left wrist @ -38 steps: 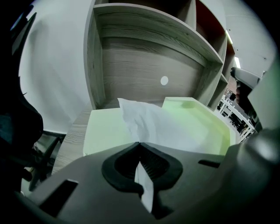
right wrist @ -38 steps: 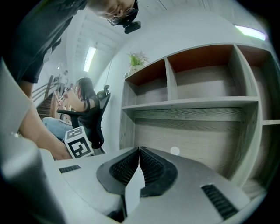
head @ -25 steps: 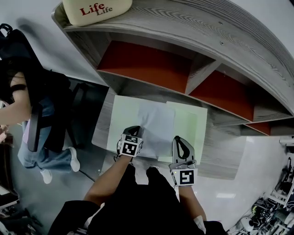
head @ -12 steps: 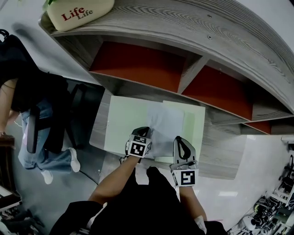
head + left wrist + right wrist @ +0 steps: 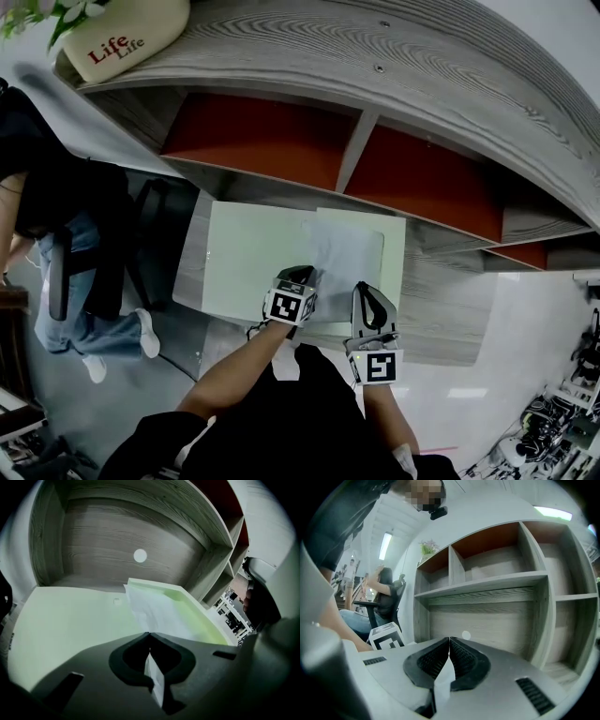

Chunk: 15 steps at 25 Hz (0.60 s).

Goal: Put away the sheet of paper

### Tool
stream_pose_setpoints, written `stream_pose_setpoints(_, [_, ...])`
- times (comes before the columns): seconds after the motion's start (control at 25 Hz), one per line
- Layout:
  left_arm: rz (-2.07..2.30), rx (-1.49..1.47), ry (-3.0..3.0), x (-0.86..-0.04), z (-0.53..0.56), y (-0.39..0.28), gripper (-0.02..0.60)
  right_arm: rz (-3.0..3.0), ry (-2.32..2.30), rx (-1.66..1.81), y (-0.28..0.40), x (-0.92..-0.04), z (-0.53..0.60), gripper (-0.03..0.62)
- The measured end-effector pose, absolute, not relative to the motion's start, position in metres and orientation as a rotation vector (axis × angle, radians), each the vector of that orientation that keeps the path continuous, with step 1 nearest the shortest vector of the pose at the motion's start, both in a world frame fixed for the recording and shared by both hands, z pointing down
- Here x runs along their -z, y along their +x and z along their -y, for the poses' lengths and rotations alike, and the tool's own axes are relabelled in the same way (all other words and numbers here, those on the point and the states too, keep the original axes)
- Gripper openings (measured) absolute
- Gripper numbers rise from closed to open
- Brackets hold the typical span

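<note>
- The left gripper (image 5: 297, 277) is at the near edge of the desk (image 5: 450, 314). Its jaws are pressed together on the near edge of the sheet of paper (image 5: 343, 255) — a white sliver of it shows between them.
- Just to its right, the right gripper (image 5: 367, 292) points almost level toward the shelves. Its jaws are closed on a pale strip (image 5: 443, 679), and I cannot tell whether that is the sheet or a flap of the folder.
- The sheet lies slightly creased over the right half of an open pale green folder (image 5: 246, 255), reaching from the grippers toward the desk's far edge.
- The folder covers the left part of the desk, with its left edge close to the desk's left edge.
- At the desk's far edge rises a grey wood shelf unit (image 5: 394, 66) with red back panels (image 5: 258, 141) in its compartments.
- On the left end of the unit's top stands a cream pot (image 5: 117, 42) printed "Life", with green leaves above it.
- Beyond the desk's left edge — well apart from the folder — a person (image 5: 56, 202) is seated.
</note>
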<state>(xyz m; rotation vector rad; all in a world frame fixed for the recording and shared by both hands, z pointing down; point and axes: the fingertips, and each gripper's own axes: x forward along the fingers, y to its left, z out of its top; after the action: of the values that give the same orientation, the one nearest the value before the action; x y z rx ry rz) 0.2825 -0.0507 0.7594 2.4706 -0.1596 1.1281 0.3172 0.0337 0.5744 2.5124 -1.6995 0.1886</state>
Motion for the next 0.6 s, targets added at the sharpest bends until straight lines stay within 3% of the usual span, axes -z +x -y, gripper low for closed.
stream_pose_setpoints(0.4, [0.119,-1.098,2.503,-0.755,0.035,0.298,0.011,1.685,2.536,-0.183,0.320,-0.571,-0.050,0.025])
stream_pose_setpoints(0.6, [0.141,-1.077,2.534,-0.747,0.045,0.289,0.115,1.696,2.541,-0.141,0.316,-0.561,-0.047,0.025])
